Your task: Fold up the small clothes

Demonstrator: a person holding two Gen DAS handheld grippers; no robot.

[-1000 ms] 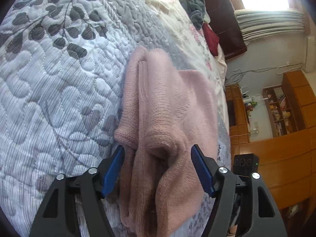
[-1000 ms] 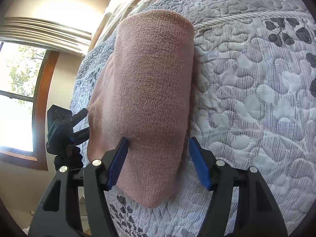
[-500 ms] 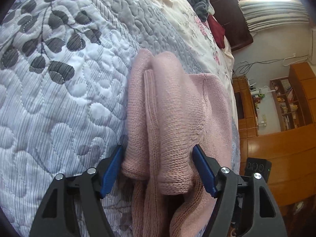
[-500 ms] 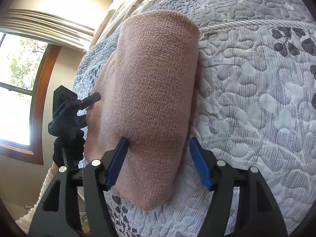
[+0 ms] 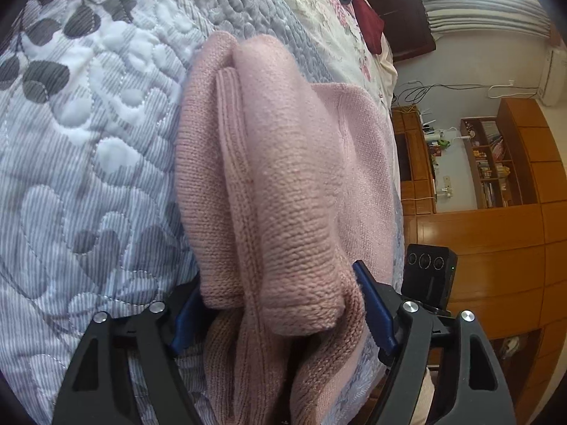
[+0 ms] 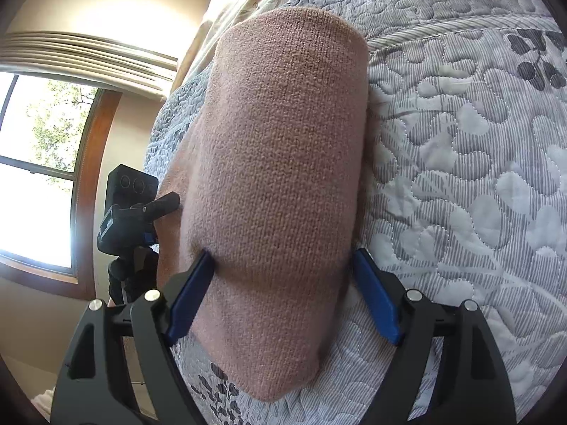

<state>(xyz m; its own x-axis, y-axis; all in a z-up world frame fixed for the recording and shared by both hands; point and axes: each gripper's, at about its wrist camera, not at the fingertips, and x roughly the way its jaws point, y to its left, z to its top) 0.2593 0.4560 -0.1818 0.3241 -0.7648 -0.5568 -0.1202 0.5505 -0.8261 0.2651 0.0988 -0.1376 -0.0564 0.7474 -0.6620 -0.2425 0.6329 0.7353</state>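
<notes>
left wrist view, left tongs straddling pink sweater near quilt edge

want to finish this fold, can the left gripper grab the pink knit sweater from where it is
Probably yes: the left gripper is open, with its blue fingers straddling the pink knit sweater's bunched folds; nothing lies between.

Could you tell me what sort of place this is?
Most likely a bedroom at home: a quilted bedspread under the pink knit garment, a curtained window, and wooden shelving along the wall.
</notes>
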